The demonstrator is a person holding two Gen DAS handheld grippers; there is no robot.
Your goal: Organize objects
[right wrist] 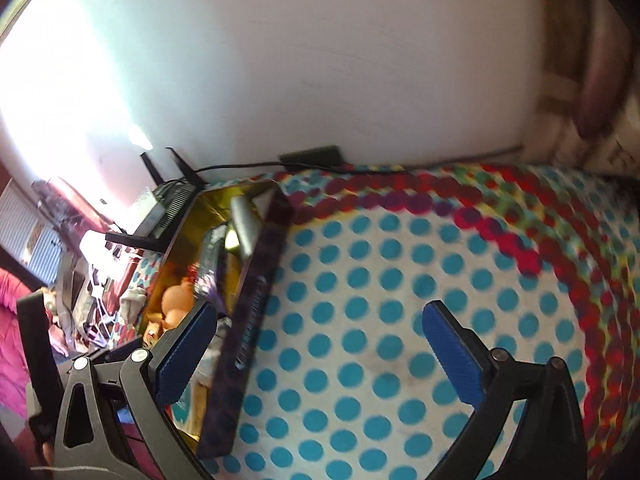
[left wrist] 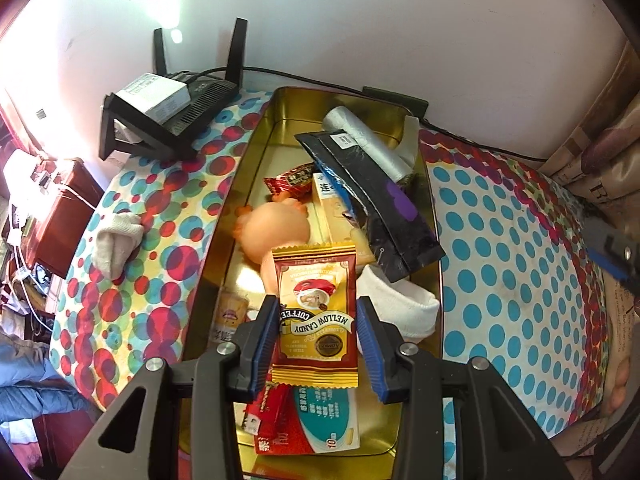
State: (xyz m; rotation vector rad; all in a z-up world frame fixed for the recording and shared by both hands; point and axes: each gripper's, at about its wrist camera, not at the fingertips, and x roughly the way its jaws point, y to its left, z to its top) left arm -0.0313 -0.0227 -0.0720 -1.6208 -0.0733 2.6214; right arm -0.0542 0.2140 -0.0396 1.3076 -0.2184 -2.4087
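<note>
A gold tin box [left wrist: 256, 152] lies on the dotted tablecloth and holds several things: an orange rubber toy [left wrist: 276, 230], a black pouch [left wrist: 380, 200], a white sock [left wrist: 404, 304], a red snack packet [left wrist: 292, 178] and flat packets. My left gripper [left wrist: 318, 328] hovers over the tin, its jaws parted, with a red and gold coffee candy packet [left wrist: 316, 316] between the pads, touching the left pad. My right gripper [right wrist: 320, 352] is open and empty over the cloth, right of the tin [right wrist: 256, 304].
A black router [left wrist: 172, 116] with a white box on it stands at the back left by the wall. A grey sock [left wrist: 116, 240] lies on the cloth left of the tin. A cable [left wrist: 480, 144] runs along the wall. Newspaper-covered things [left wrist: 600, 168] stand at the right.
</note>
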